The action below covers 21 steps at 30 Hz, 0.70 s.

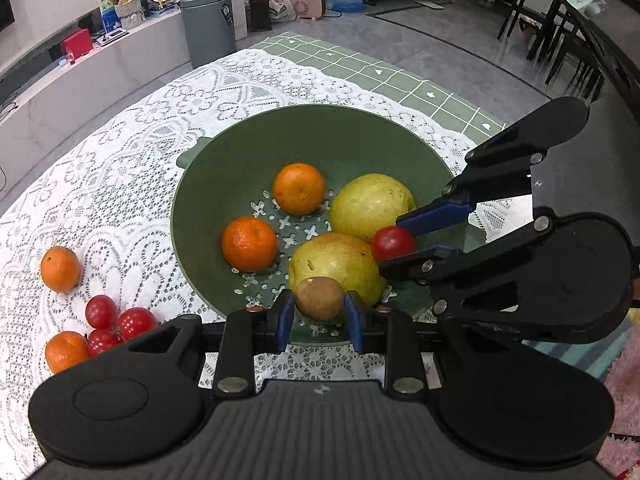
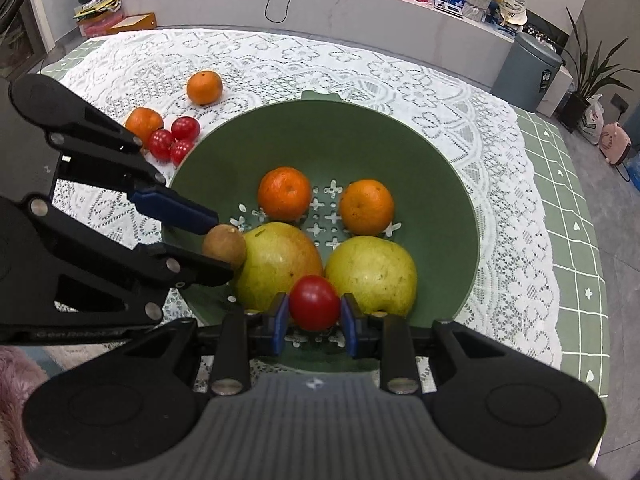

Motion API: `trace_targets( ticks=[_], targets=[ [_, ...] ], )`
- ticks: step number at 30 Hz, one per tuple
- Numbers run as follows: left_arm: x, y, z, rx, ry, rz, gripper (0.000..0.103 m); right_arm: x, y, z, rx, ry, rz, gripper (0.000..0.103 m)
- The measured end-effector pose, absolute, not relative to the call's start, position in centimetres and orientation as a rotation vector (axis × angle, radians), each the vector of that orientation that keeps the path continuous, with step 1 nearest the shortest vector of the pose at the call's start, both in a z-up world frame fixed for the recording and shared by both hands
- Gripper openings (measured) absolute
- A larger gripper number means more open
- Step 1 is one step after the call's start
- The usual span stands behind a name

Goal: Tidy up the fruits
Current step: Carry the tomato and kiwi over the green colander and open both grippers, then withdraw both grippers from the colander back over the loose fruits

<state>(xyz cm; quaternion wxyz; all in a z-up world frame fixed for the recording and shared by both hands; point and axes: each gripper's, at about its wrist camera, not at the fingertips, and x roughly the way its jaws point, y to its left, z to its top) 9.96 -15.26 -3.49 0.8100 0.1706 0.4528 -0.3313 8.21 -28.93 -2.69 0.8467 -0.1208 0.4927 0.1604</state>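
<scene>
A green colander bowl (image 1: 224, 168) (image 2: 448, 168) on the lace cloth holds two tangerines (image 1: 299, 189) (image 1: 249, 244) and two yellow-green pears (image 1: 370, 204) (image 1: 332, 256). My left gripper (image 1: 319, 312) is shut on a small brown fruit (image 1: 319, 298), held over the bowl's near rim; it also shows in the right wrist view (image 2: 224, 246). My right gripper (image 2: 314, 318) is shut on a red cherry tomato (image 2: 314, 302), held over the pears; it shows in the left wrist view too (image 1: 393, 243).
On the cloth left of the bowl lie two tangerines (image 1: 60, 269) (image 1: 65, 351) and three cherry tomatoes (image 1: 116, 325). A green checked mat (image 1: 380, 76) lies under the lace beyond the bowl. A grey bin (image 1: 208, 26) stands on the floor behind.
</scene>
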Motion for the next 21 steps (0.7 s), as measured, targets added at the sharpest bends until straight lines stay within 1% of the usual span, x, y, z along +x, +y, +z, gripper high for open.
trace_targets(
  ticks=[2,10,12,13,15,16,18,21],
  targets=[
    [10.0,-15.2,-3.5,0.366,0.967,-0.708,0.032,8.2,-28.8,-2.7,-0.262,1.045,0.339,0.025],
    [10.0,-15.0,-3.3,0.359,0.96,-0.695,0.041,8.2,-28.6,-2.5,-0.283,1.046,0.327,0.027],
    [9.9,-14.9,-3.1,0.354,0.955,-0.69,0.043,8.2,-28.7,-2.4,-0.287,1.038,0.318,0.032],
    [9.9,-14.8,-3.0,0.349,0.952,-0.687,0.044,8.2,-28.7,-2.3,-0.29,1.032,0.31,0.036],
    [9.9,-14.5,-2.8,0.334,0.946,-0.682,0.048,8.2,-28.8,-2.1,-0.289,1.024,0.297,0.043],
    [9.9,-14.3,-2.6,0.325,0.943,-0.679,0.049,8.2,-28.9,-2.0,-0.289,1.018,0.289,0.046],
    [9.9,-14.0,-2.4,0.31,0.937,-0.672,0.052,8.2,-28.9,-1.7,-0.291,1.005,0.276,0.054],
    [9.8,-13.5,-1.9,0.292,0.92,-0.658,0.056,8.2,-28.9,-1.3,-0.286,0.987,0.257,0.062]
  ],
)
